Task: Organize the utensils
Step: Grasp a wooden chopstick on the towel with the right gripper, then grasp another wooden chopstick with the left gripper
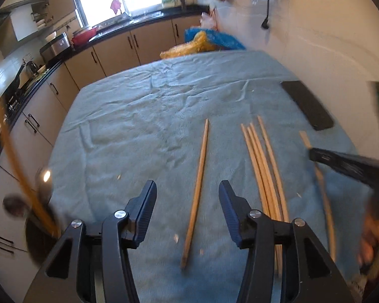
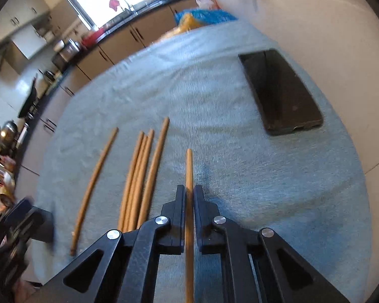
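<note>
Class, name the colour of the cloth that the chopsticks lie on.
Light blue-grey cloth, plain with no printed pattern, only creases. It shows best in the left wrist view.

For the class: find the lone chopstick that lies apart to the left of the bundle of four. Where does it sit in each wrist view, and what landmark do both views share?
Left wrist view: the lone chopstick lies at centre, between the open fingers of the left gripper, untouched.
Right wrist view: the same chopstick curves at lower left, left of the bundle of four.
Shared landmark: the black tray on the blue cloth, far right.
</note>
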